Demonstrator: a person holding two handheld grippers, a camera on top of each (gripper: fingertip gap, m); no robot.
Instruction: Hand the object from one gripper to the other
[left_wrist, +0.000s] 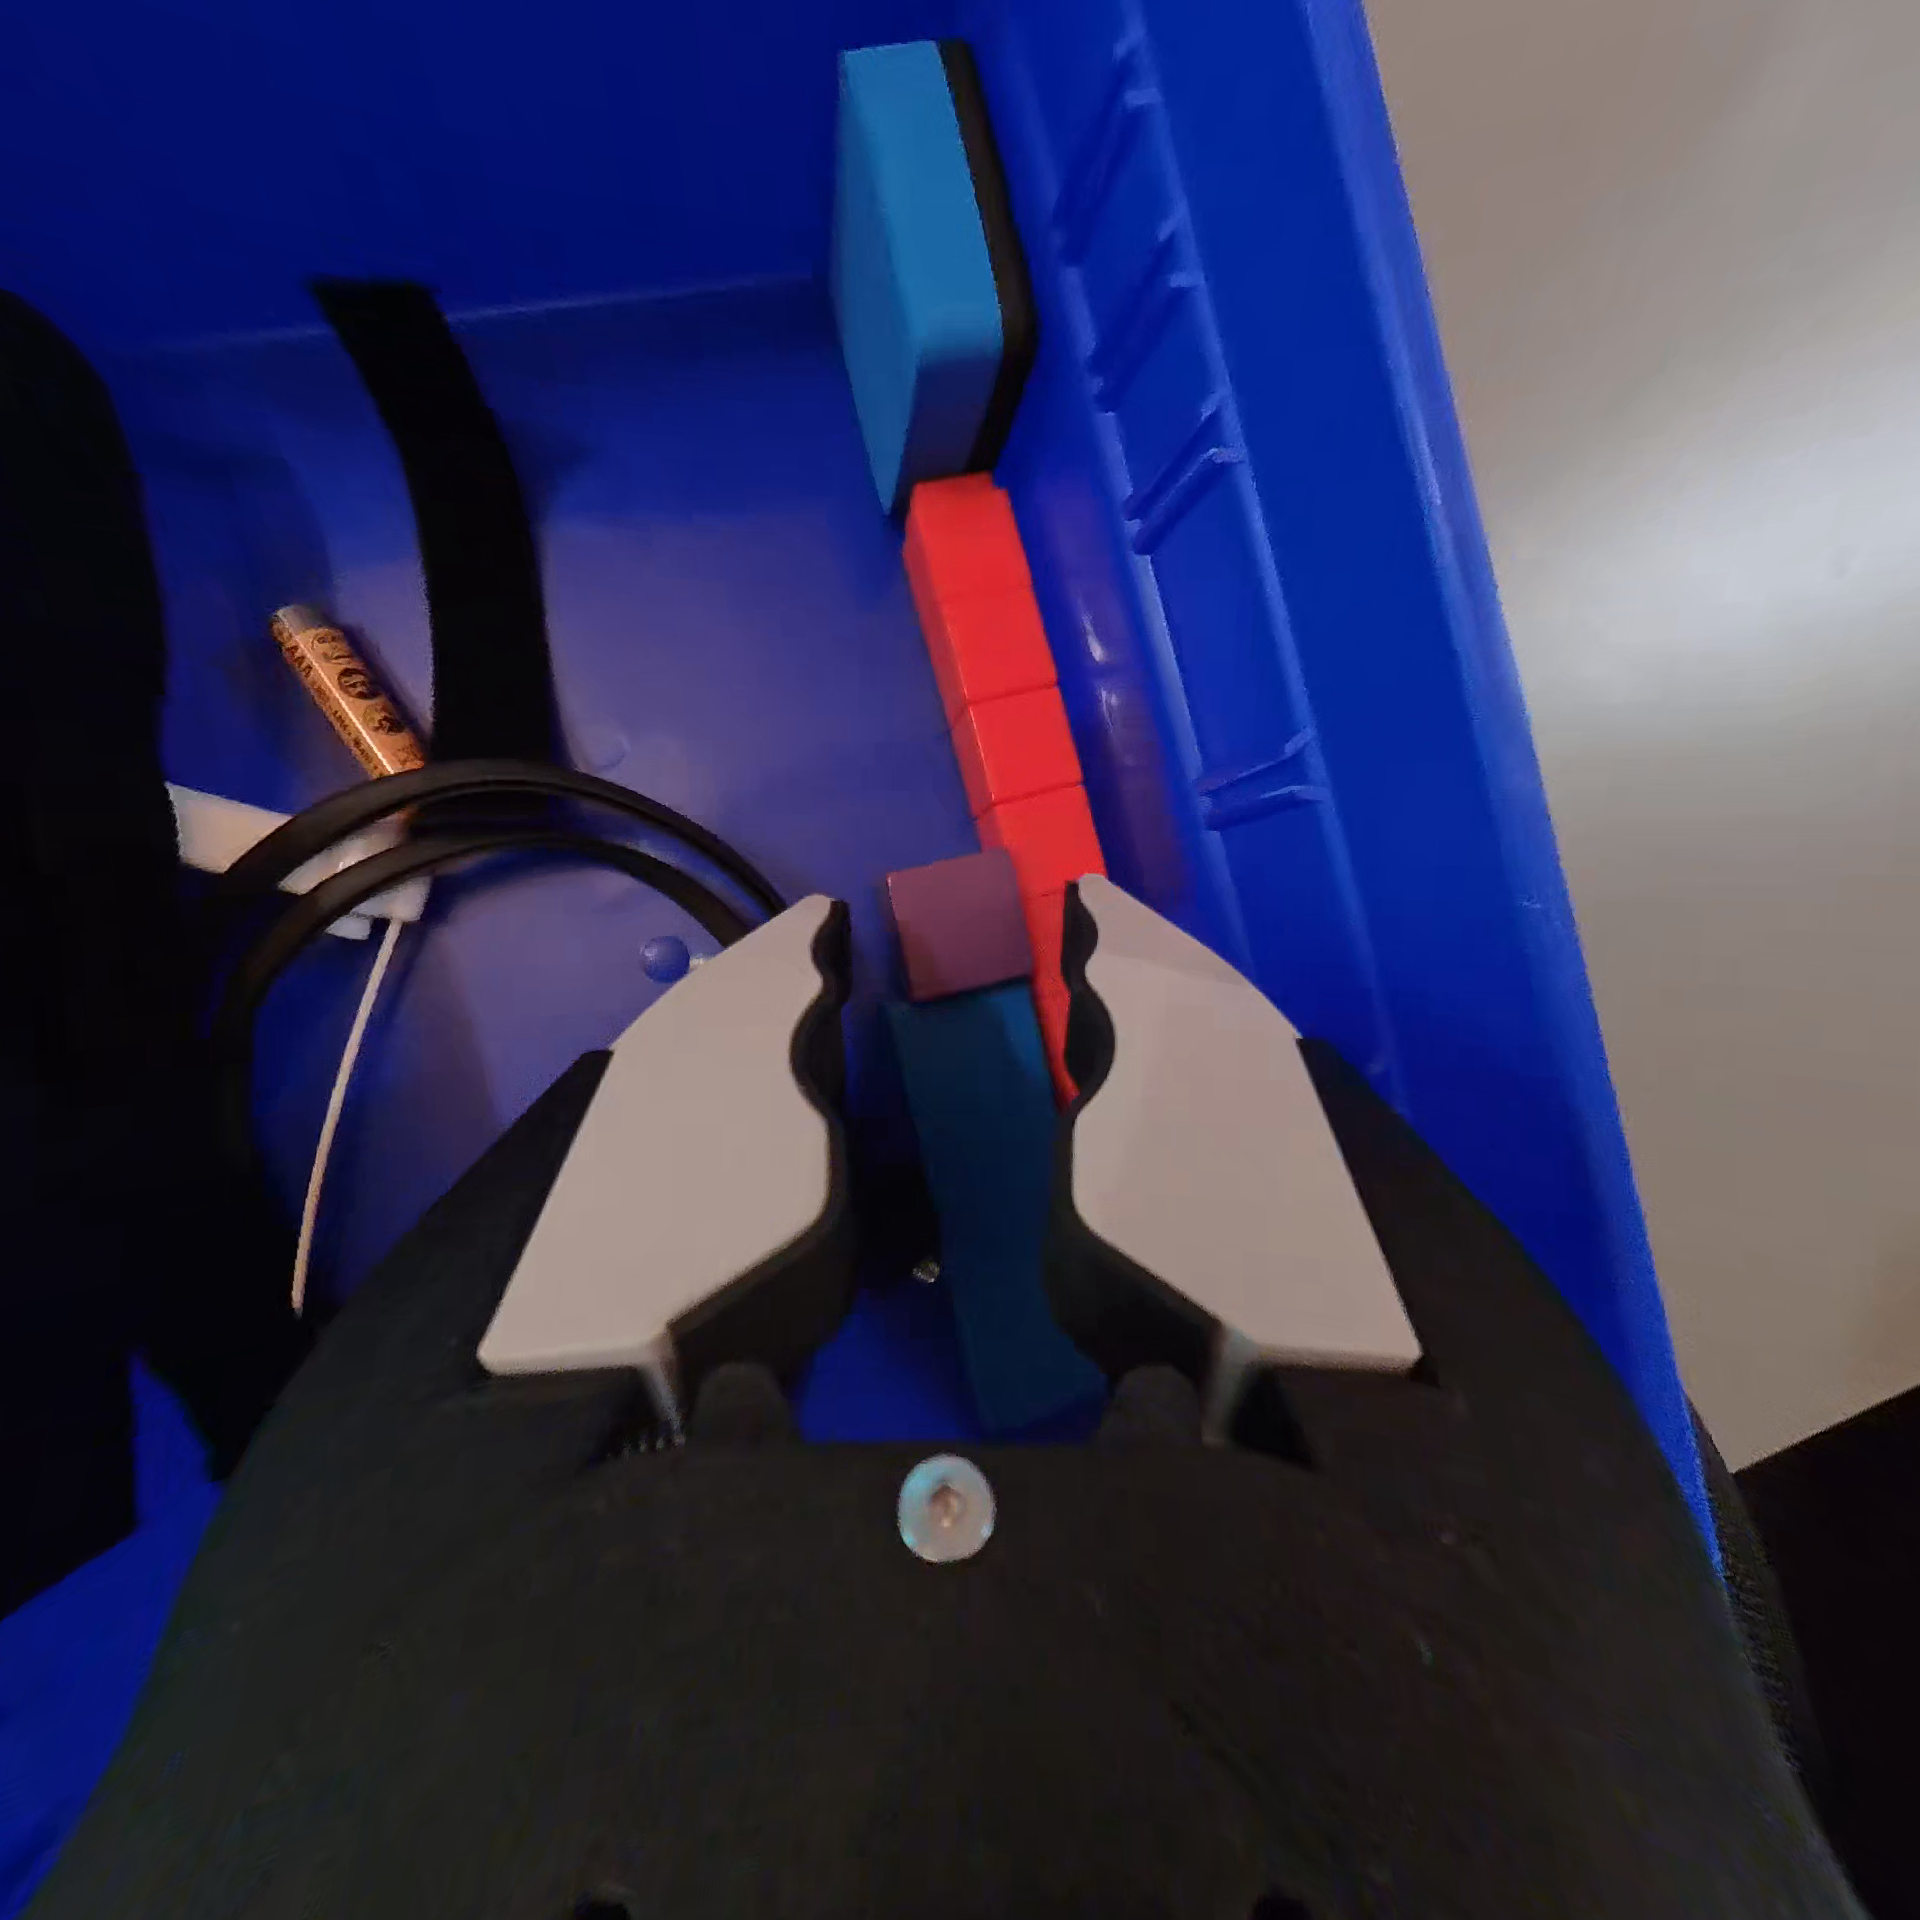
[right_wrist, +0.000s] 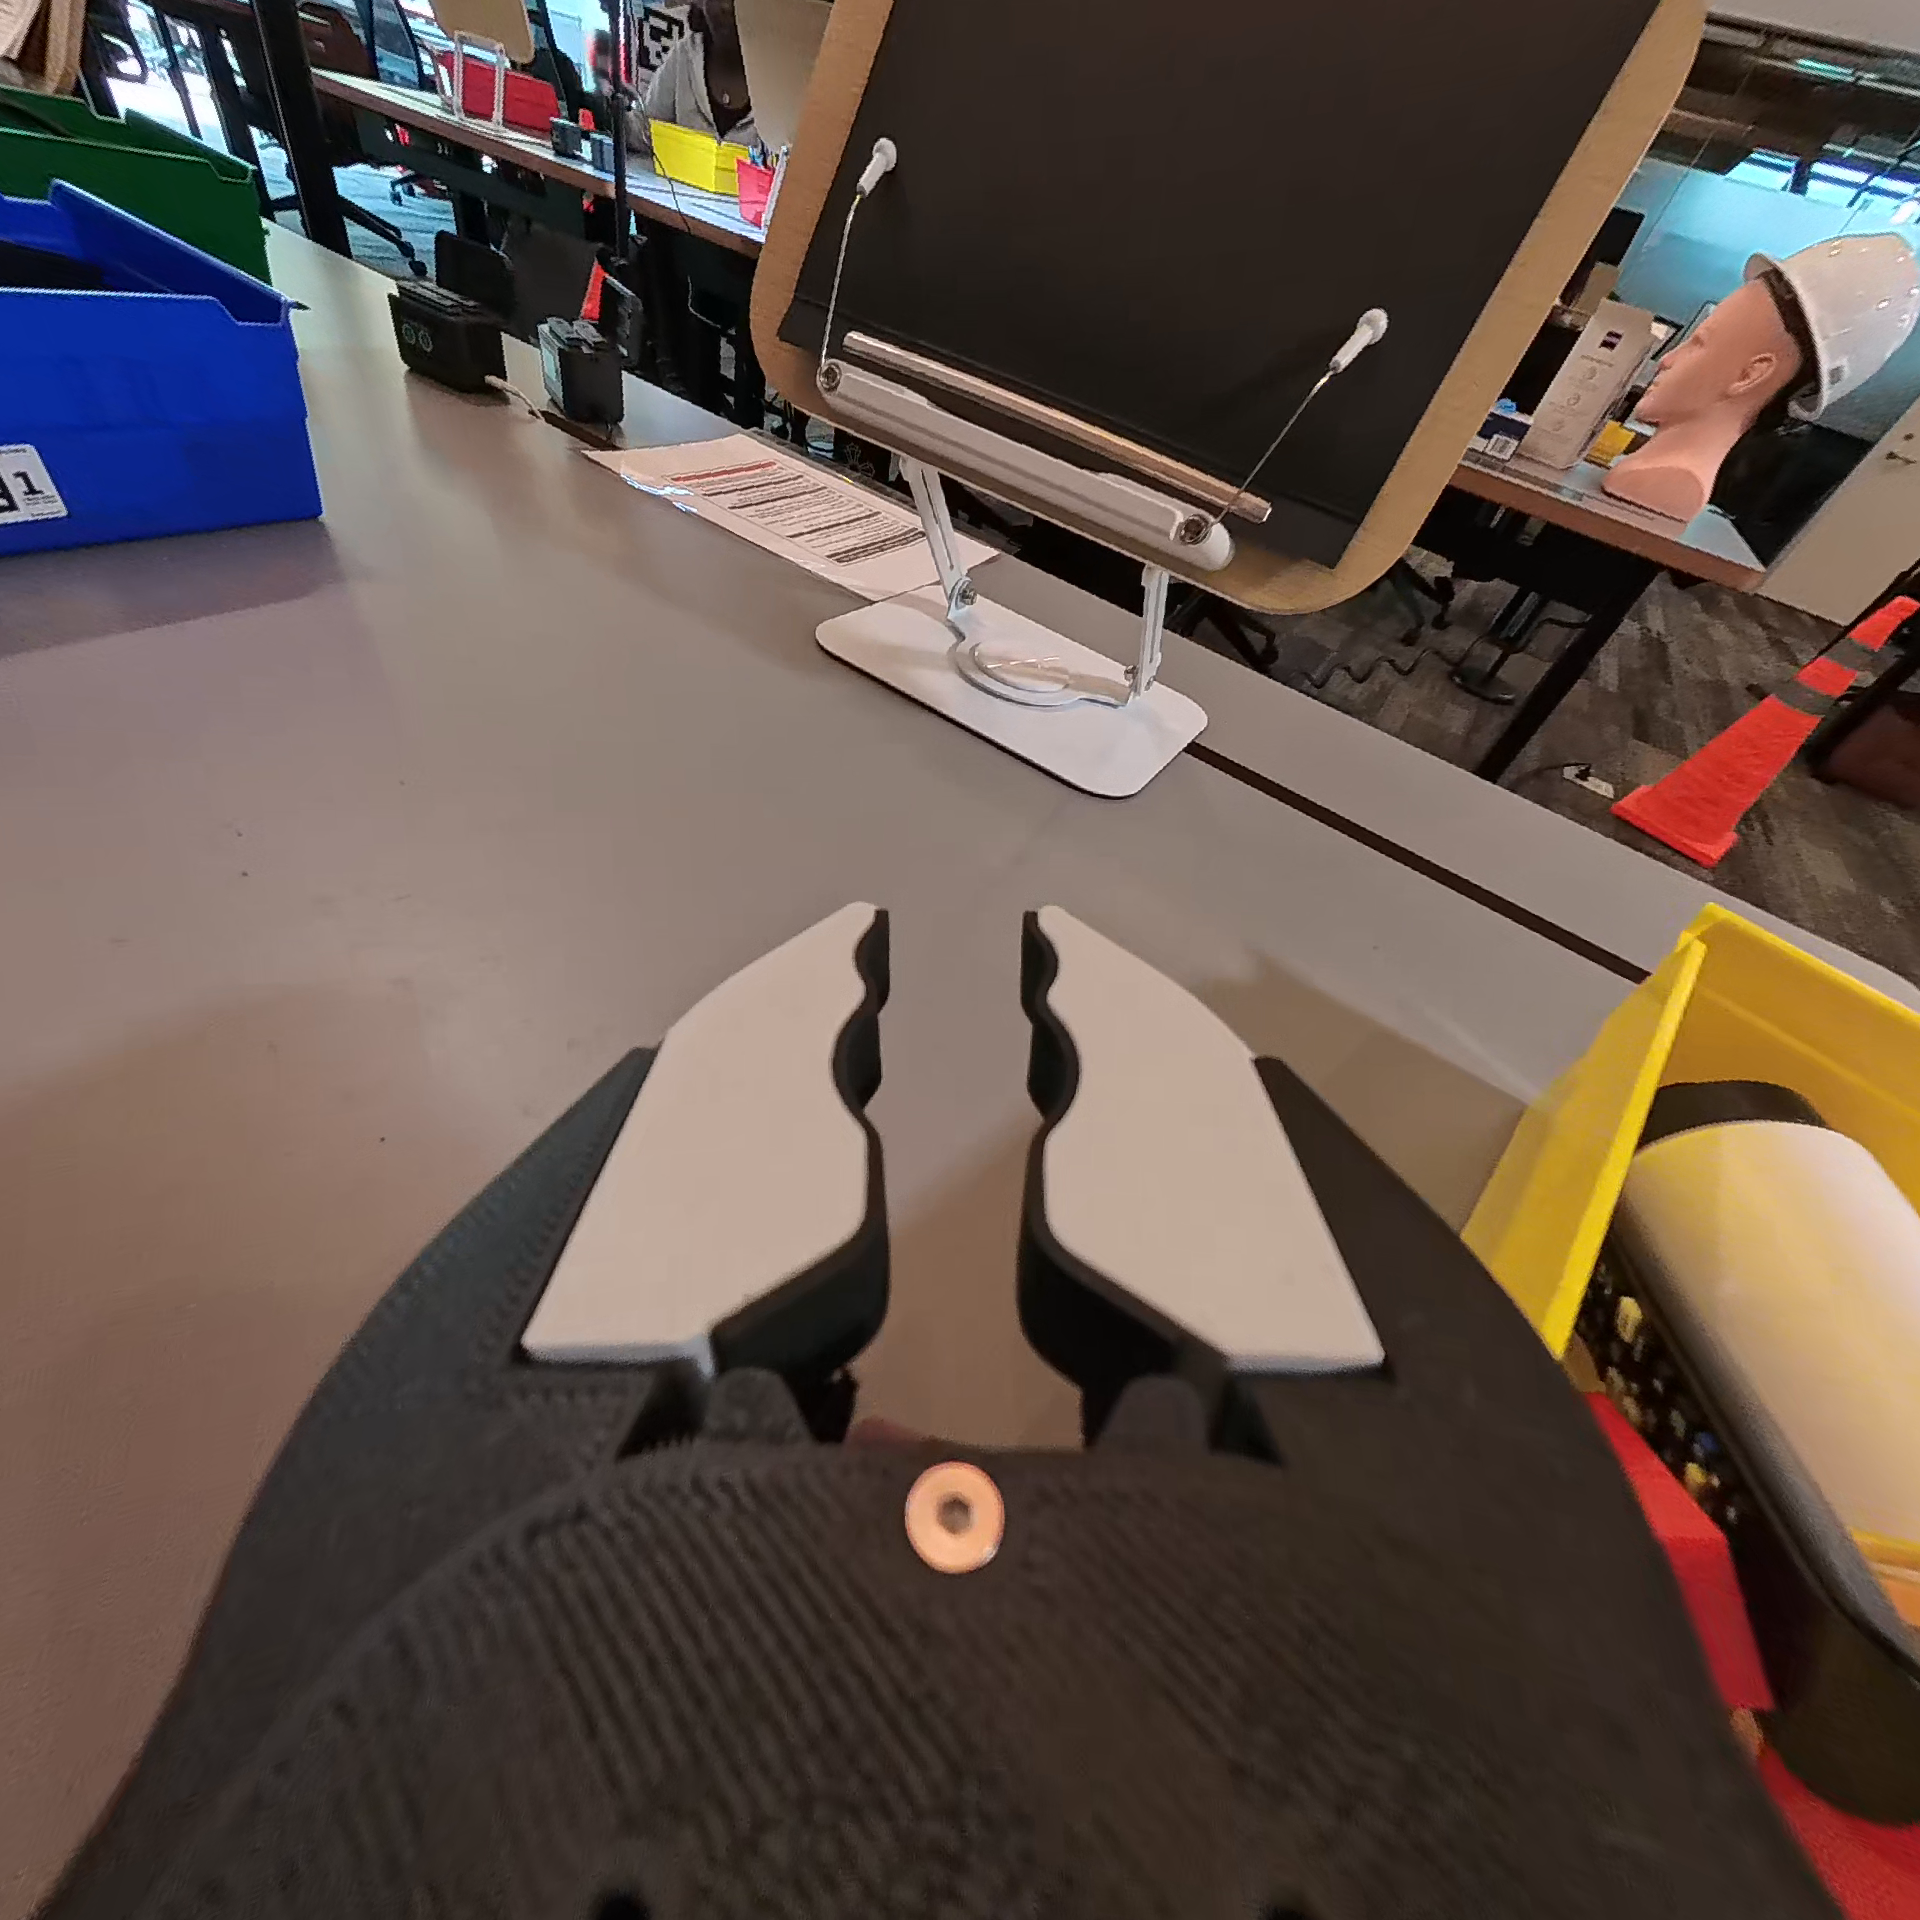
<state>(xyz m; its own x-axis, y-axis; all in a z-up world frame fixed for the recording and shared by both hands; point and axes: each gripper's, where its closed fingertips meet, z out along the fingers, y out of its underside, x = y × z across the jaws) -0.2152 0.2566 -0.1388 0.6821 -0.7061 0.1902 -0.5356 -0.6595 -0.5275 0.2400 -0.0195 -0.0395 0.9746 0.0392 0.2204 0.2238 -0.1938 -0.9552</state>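
My left gripper (left_wrist: 956, 914) is inside a blue bin (left_wrist: 1247, 520), open. Its fingers straddle a small purple cube (left_wrist: 951, 935) and a dark teal bar (left_wrist: 987, 1174) lying on the bin floor. The right fingertip (left_wrist: 1101, 925) lies against a row of red blocks (left_wrist: 997, 665) along the bin wall; a narrow gap separates the left fingertip from the cube. A light blue block with a black backing (left_wrist: 914, 281) leans on the wall farther ahead. My right gripper (right_wrist: 956, 925) is open and empty, low over the grey table (right_wrist: 416, 831).
In the bin lie a black cable loop (left_wrist: 499, 790), a battery (left_wrist: 348, 691), a black strap (left_wrist: 436, 468) and a white zip tie (left_wrist: 343, 1091). On the table: the blue bin (right_wrist: 145, 416) far left, a board on a stand (right_wrist: 1195, 260), paper (right_wrist: 790, 499), a yellow bin (right_wrist: 1590, 1122) at right. Left tips to right tips: about 55 cm.
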